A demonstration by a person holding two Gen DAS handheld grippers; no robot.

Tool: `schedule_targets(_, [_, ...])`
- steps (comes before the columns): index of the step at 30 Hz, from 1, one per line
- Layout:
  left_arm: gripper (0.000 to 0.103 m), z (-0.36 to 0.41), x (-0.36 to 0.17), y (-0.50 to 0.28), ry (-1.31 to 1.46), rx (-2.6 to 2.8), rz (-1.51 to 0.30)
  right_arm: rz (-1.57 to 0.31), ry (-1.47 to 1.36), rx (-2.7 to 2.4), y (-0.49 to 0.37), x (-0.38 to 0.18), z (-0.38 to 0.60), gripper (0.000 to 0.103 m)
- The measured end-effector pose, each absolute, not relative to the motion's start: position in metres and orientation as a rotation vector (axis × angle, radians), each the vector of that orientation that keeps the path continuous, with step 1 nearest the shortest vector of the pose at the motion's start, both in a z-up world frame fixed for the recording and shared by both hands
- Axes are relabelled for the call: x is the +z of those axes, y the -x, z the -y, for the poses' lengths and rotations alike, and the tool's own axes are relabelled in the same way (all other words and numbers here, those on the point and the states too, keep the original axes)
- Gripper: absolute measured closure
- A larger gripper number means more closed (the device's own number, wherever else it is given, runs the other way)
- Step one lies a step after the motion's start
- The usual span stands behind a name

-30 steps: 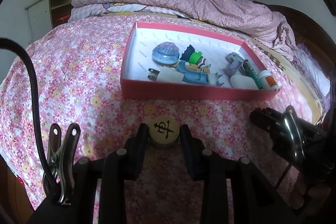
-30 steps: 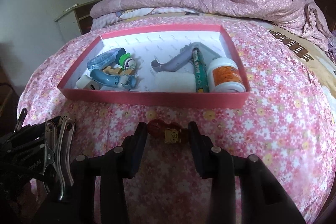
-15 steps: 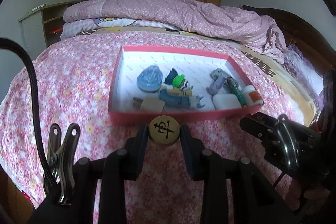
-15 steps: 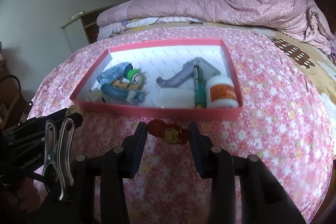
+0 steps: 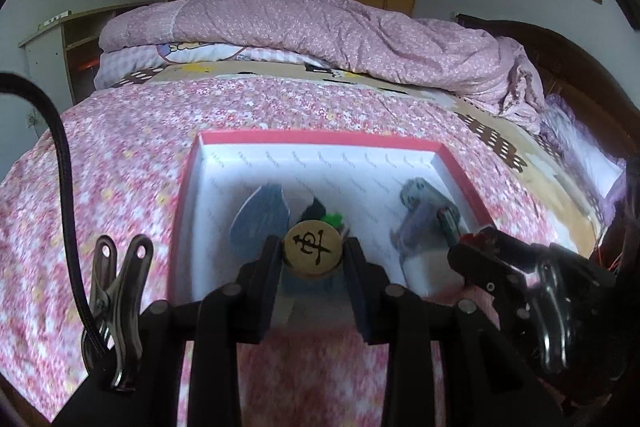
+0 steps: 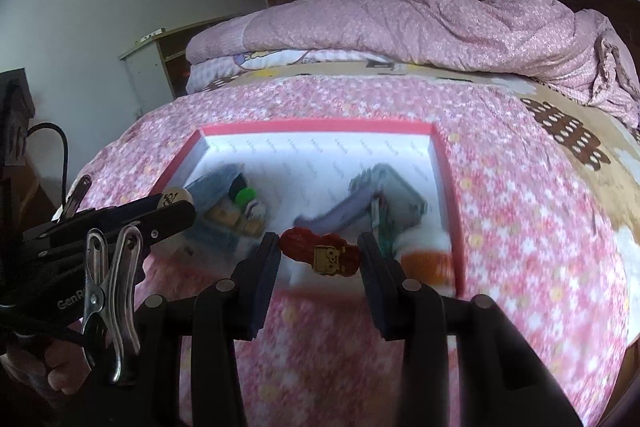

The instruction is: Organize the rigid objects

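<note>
A: What is being changed on the left side?

B: The wooden chess disc (image 5: 313,247) is being carried forward by the left tool (image 5: 313,255), whose pads are being pressed against its two edges. A second ago the disc was being held low over the floral bedspread (image 5: 120,163), short of the red box (image 5: 320,138); now it is being held above the box's near edge, over the blue shell-shaped piece (image 5: 262,213) at 11 o'clock of the disc.

A: And on the right?

B: The same advance is being made. The red-brown charm (image 6: 320,253) is being pinched lengthwise by the right tool (image 6: 320,259), and it is now being hung over the near wall of the box, with the grey handled object (image 6: 352,205) at 12 o'clock and the orange-labelled bottle (image 6: 428,263), badly blurred, at 3 o'clock.

A: What is being implied for the task?

B: Both pieces are probably being brought in for release. Free white floor at 12 o'clock, between the two clusters, is being left available for them.
</note>
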State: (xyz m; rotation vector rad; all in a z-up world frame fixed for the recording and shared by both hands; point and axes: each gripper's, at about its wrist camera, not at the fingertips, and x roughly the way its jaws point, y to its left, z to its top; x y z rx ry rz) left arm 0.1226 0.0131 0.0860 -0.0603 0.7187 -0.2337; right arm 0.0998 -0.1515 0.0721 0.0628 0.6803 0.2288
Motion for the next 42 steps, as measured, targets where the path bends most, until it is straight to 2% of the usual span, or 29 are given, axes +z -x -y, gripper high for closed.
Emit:
schedule_targets(13, [0.069, 0.005, 0.083, -0.173, 0.024, -0.198, -0.724, -0.703, -0.073, 0.205, -0.152, 0.073, 0.163, 0.062])
schedule_targets(14, [0.063, 0.006, 0.083, -0.174, 0.012, -0.188, -0.717, -0.705, -0.075, 0.201, -0.153, 0.073, 0.164, 0.062])
schedule_targets(15, [0.052, 0.008, 0.084, -0.174, 0.001, -0.183, -0.713, -0.704, -0.078, 0.193, -0.154, 0.072, 0.165, 0.062])
schedule_targets(16, [0.048, 0.009, 0.086, -0.173, -0.011, -0.174, -0.706, -0.702, -0.085, 0.188, -0.155, 0.072, 0.167, 0.061])
schedule_targets(17, [0.044, 0.010, 0.087, -0.172, -0.017, -0.167, -0.699, -0.704, -0.090, 0.184, -0.156, 0.072, 0.168, 0.059])
schedule_targets(18, [0.043, 0.011, 0.088, -0.171, -0.022, -0.162, -0.691, -0.708, -0.094, 0.177, -0.156, 0.072, 0.169, 0.053])
schedule_targets(20, [0.042, 0.012, 0.090, -0.169, -0.035, -0.161, -0.687, -0.710, -0.106, 0.168, -0.156, 0.071, 0.172, 0.048])
schedule_targets(28, [0.042, 0.009, 0.091, -0.162, -0.021, -0.149, -0.702, -0.700, -0.081, 0.186, -0.145, 0.074, 0.169, 0.045])
schedule_targets(36, [0.042, 0.003, 0.094, -0.147, 0.006, -0.138, -0.712, -0.682, -0.046, 0.193, -0.129, 0.079, 0.163, 0.029])
schedule_targets(42, [0.039, -0.002, 0.096, -0.127, 0.025, -0.131, -0.725, -0.663, -0.031, 0.204, -0.109, 0.081, 0.161, 0.023])
